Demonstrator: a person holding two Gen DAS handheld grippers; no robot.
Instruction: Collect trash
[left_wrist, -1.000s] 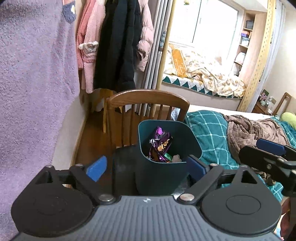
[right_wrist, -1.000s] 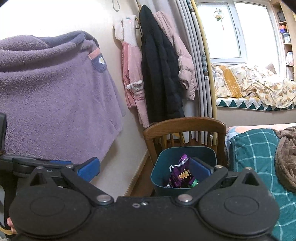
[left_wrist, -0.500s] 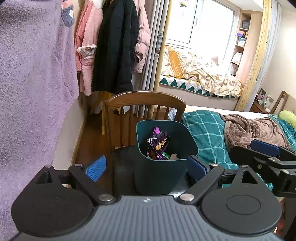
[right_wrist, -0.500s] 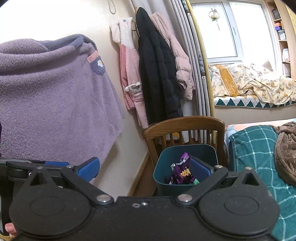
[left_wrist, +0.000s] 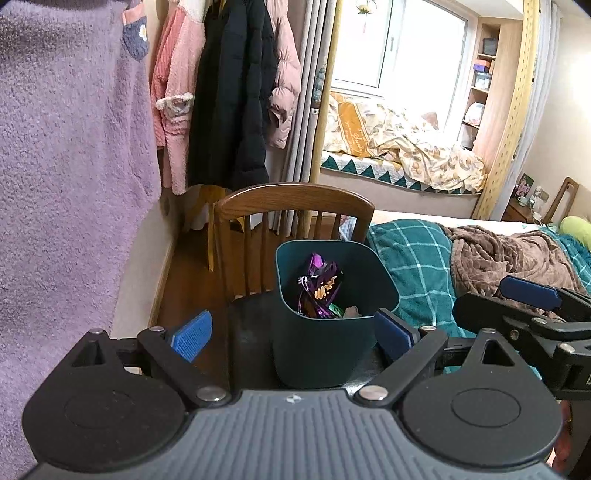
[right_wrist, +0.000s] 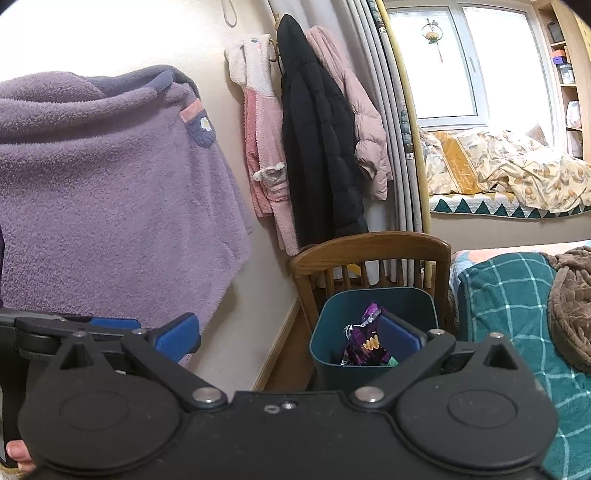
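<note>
My left gripper (left_wrist: 293, 332) is spread wide with nothing between its blue pads, and my right gripper (right_wrist: 288, 334) is parted just as wide and empty. Just ahead of both, the dark teal plastic bin (left_wrist: 325, 343) stands on the black seat of the brown wooden chair (left_wrist: 293, 201). A crumpled purple snack wrapper (left_wrist: 318, 290) sticks up inside the bin. Beside the chair lies a teal checked blanket (left_wrist: 410, 254); behind it, a black coat (right_wrist: 317, 147) hangs on the wall.

You see a matt plastic bin (left_wrist: 325, 343), a glossy crinkled foil wrapper (left_wrist: 318, 291) inside it, a smooth varnished wooden chair (left_wrist: 293, 201) — and a fuzzy fleece robe (right_wrist: 110, 177).
</note>
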